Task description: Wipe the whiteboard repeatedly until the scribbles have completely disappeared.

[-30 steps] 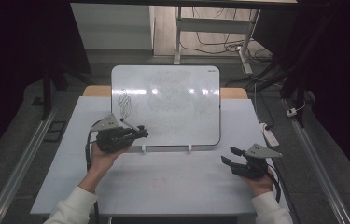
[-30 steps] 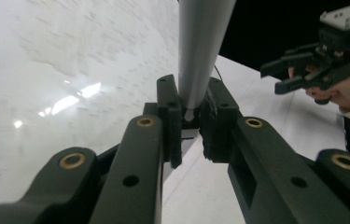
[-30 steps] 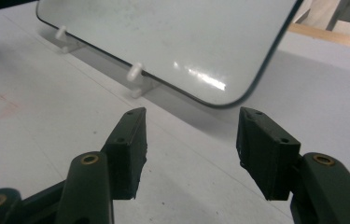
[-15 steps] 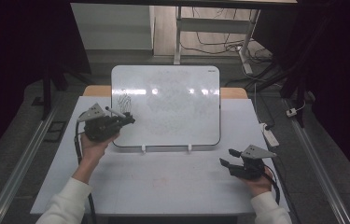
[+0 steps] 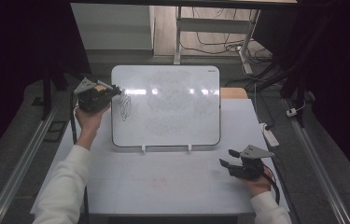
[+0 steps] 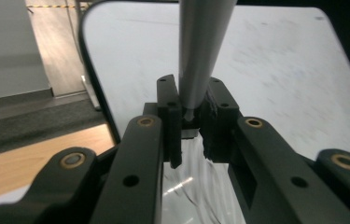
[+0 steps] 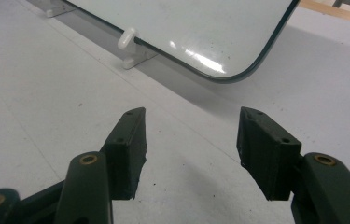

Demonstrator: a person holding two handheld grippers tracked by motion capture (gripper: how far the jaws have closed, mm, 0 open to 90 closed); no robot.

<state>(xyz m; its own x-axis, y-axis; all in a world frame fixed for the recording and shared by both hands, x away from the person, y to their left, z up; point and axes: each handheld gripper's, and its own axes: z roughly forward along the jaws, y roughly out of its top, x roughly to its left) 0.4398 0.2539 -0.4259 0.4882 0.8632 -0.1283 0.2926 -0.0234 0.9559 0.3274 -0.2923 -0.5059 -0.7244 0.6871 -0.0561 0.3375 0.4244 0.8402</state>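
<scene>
A whiteboard [image 5: 172,107] stands tilted on the white table [image 5: 163,182], with a dark scribble [image 5: 125,107] near its left edge. My left gripper [image 5: 114,89] is raised at the board's upper left corner, just above the scribble. In the left gripper view it [image 6: 192,100] is shut on a grey marker [image 6: 200,51], which points at the whiteboard [image 6: 280,70]. My right gripper [image 5: 225,158] rests low on the table off the board's lower right corner. Its jaws [image 7: 191,126] stand open and empty, facing that rounded corner of the whiteboard [image 7: 186,23].
Two white clip feet [image 5: 143,149] hold the board's lower edge, and one foot [image 7: 128,39] lies ahead of my right gripper. A white power strip [image 5: 270,136] lies at the table's right edge. A wooden strip [image 5: 233,92] shows behind the board.
My left gripper has risen from the board's lower left to its upper left corner with the marker in it. The right gripper has hardly moved.
</scene>
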